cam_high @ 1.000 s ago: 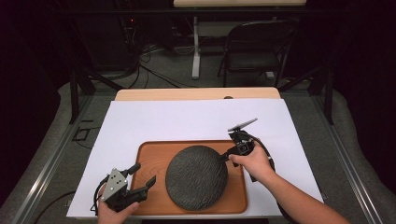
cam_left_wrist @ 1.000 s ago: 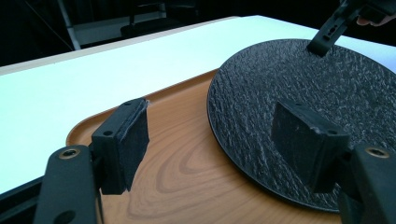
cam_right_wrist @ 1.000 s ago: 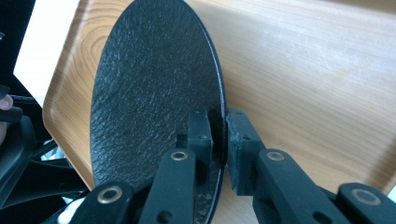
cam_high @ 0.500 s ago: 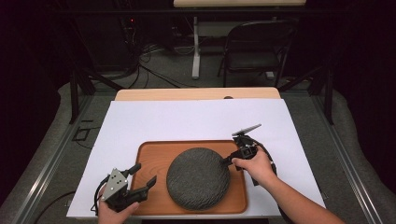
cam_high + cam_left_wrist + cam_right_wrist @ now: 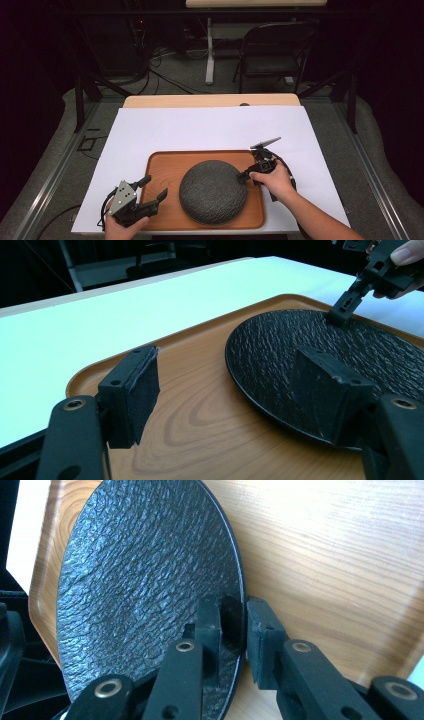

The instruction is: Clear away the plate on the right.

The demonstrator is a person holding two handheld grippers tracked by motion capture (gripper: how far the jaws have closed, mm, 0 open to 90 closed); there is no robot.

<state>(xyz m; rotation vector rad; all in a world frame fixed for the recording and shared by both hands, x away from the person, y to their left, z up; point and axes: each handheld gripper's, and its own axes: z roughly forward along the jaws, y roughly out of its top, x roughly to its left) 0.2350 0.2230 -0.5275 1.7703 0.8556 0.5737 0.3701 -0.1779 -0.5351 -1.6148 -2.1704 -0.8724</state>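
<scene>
A round dark textured plate (image 5: 212, 192) (image 5: 300, 335) (image 5: 150, 565) lies on a wooden tray (image 5: 165, 170) (image 5: 190, 405) (image 5: 325, 555). My right gripper (image 5: 243, 176) (image 5: 235, 620) is at the plate's right edge, one jaw on top of the rim and one outside it, shut on the rim. From the left gripper view, that right gripper (image 5: 334, 317) touches the plate's far edge. My left gripper (image 5: 154, 187) (image 5: 227, 380) hovers open over the tray's front left corner, with nothing between its pads and one jaw above the plate's near edge.
A white sheet (image 5: 210, 130) covers the table and the tray sits near its front edge. A strip of bare wooden tabletop (image 5: 210, 101) shows at the back. A folding chair (image 5: 272, 50) and a desk leg (image 5: 210, 50) stand on the floor beyond.
My right gripper has shifted slightly to the right and nearer at the plate's rim. The left gripper and the plate have hardly moved.
</scene>
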